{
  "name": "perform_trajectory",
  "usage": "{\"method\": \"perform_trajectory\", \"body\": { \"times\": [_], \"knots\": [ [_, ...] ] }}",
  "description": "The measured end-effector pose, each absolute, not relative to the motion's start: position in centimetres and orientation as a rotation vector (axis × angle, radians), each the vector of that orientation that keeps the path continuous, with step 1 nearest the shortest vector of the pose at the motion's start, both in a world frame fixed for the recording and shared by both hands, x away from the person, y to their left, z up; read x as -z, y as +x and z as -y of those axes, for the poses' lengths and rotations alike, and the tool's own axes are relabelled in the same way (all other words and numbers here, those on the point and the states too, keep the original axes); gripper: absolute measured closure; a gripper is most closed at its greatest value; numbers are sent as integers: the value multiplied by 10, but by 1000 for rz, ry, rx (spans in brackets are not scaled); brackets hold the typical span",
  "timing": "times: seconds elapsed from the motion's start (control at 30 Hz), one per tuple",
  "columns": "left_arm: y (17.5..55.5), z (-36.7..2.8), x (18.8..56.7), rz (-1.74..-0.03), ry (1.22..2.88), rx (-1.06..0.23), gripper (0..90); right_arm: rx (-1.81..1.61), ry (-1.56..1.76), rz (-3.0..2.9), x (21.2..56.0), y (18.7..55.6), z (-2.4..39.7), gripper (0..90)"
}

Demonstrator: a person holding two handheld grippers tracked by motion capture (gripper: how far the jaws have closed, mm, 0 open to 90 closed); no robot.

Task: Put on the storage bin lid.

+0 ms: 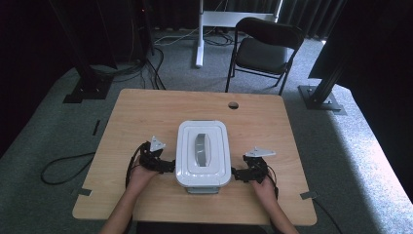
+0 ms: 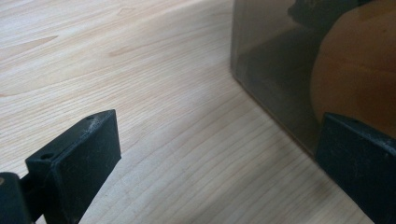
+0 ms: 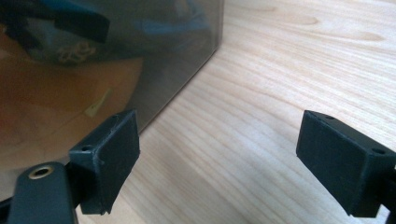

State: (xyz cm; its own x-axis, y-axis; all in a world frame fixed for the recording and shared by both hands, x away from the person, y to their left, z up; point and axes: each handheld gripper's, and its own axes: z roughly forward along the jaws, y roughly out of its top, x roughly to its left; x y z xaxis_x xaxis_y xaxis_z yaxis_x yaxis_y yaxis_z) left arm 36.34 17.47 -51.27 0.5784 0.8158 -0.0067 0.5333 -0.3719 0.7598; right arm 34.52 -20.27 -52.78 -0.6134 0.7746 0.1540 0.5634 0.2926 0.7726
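A storage box with a white lid (image 1: pixel 203 153) and a grey handle (image 1: pixel 201 148) stands in the middle of the wooden table (image 1: pixel 146 112). My left gripper (image 1: pixel 170 166) is low at the box's left side, near its front corner, jaws open. In the left gripper view the gripper (image 2: pixel 219 158) has bare table between its jaws, and the smoky clear box wall (image 2: pixel 280 60) with something orange (image 2: pixel 355 70) inside stands just beyond. My right gripper (image 1: pixel 235 173) mirrors it at the box's right side. The right gripper (image 3: pixel 219 158) is open beside the box wall (image 3: pixel 140 56).
A cable hole (image 1: pixel 233 105) lies near the table's far edge. Beyond the table stand a black folding chair (image 1: pixel 265 46), a white desk leg (image 1: pixel 199 34) and black frame posts (image 1: pixel 87 78). Cables (image 1: pixel 63 168) lie on the carpet at the left.
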Motion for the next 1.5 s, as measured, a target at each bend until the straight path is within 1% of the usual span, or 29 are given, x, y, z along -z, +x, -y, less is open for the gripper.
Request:
{"method": "perform_trajectory", "body": {
  "times": [0.33, 0.7, 1.0, 1.1, 1.2, 1.5],
  "knots": [
    [352, -184, 509, -1028, 2027, -489, 11, -1234, 1258, -2285, 527, 345, 211, 129],
    [338, -198, 516, -1054, 2029, -484, 11, -1245, 1289, -2238, 527, 340, 221, 129],
    [328, -213, 521, -1120, 1991, -496, 11, -1249, 1293, -2181, 522, 336, 226, 130],
    [326, -217, 521, -1130, 1981, -500, 12, -1236, 1299, -2177, 522, 335, 229, 133],
    [324, -226, 524, -1162, 1992, -499, 12, -1218, 1324, -2187, 526, 333, 235, 136],
    [319, -243, 531, -1256, 1957, -496, 12, -1163, 1380, -2140, 529, 330, 248, 136]
  ]
}}
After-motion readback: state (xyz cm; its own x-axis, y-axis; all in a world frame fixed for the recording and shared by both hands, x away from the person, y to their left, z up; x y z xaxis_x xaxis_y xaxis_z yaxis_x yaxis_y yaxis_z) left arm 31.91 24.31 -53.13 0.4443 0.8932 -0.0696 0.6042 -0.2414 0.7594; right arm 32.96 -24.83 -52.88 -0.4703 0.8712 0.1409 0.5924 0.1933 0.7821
